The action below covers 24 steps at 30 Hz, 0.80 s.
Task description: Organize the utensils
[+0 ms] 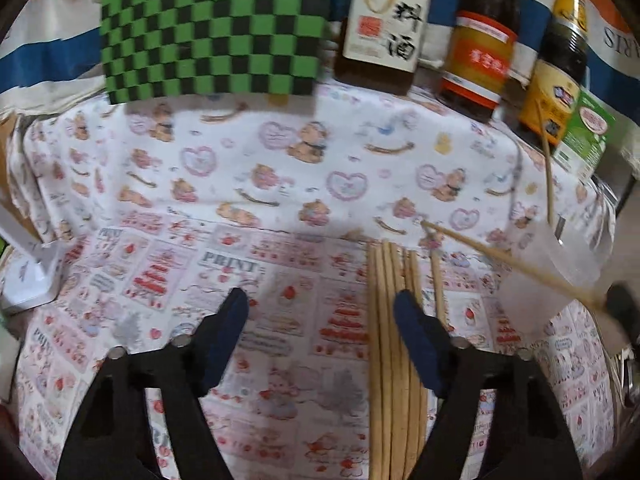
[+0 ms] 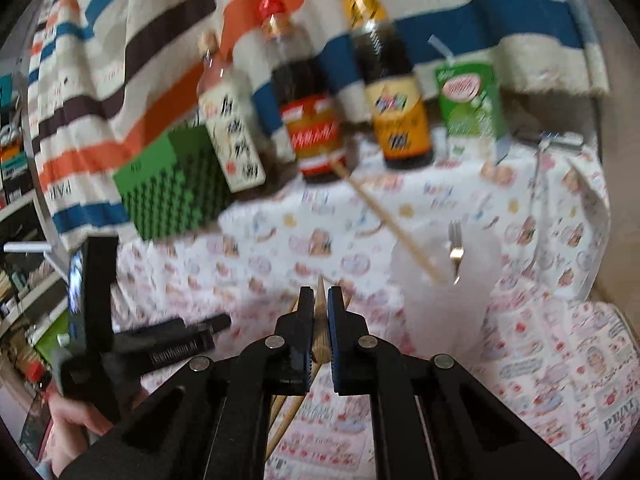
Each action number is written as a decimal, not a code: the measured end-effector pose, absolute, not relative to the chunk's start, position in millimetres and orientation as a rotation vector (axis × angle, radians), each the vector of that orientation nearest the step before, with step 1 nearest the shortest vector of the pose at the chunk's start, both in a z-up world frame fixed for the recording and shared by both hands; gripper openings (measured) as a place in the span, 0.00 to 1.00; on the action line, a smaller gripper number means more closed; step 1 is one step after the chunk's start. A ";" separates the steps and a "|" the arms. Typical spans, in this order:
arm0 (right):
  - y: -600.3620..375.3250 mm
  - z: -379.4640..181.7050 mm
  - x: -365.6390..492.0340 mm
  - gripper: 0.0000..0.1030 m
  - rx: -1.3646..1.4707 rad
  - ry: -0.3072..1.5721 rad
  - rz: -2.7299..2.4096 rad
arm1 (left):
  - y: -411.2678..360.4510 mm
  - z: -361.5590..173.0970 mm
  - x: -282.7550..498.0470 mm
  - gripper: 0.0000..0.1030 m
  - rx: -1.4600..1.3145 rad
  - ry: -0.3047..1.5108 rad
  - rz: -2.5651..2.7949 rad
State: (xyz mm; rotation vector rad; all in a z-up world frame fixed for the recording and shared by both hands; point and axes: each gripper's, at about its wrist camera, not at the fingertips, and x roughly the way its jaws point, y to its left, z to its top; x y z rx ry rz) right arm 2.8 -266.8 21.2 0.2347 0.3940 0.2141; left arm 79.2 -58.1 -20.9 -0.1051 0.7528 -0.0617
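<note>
Right gripper (image 2: 320, 300) nearest, clamped on chopstick (image 2: 320, 320), aimed at translucent cup (image 2: 444, 280) at 2 o'clock for drop-in. Left gripper (image 1: 322, 308) half-spread, empty, over chopstick bundle (image 1: 390, 320) at 5 o'clock, ready for next pick.

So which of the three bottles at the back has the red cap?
The middle bottle, with the red-and-orange label. The white-labelled bottle to its left has a pale cap; the yellow-labelled bottle on its right has a gold neck.

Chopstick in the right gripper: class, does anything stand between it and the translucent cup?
Nothing visible blocks the way. The right gripper holds the chopstick; only bare cloth separates it from the cup, which already holds one chopstick and a fork.
</note>
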 end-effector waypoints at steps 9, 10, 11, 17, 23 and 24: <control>-300.4 41.3 -7.9 0.08 0.306 0.263 0.166 | -98.2 -14.0 68.3 0.34 -0.072 0.738 -0.291; -304.5 42.6 -9.0 0.08 0.310 0.248 0.161 | -102.3 -10.9 66.9 0.34 -0.075 0.742 -0.314; -308.6 43.7 -10.8 0.08 0.312 0.235 0.147 | -109.0 -6.5 66.1 0.34 -0.075 0.747 -0.341; -331.3 54.0 -21.1 0.08 0.348 0.145 0.120 | -154.4 -6.6 113.8 0.34 0.009 0.810 -0.299; -344.9 56.4 -21.5 0.08 0.397 0.134 0.123 | -183.5 -35.8 161.1 0.34 0.141 0.872 -0.270; -345.7 56.5 -20.8 0.08 0.400 0.136 0.123 | -187.3 -39.4 165.4 0.34 0.168 0.874 -0.263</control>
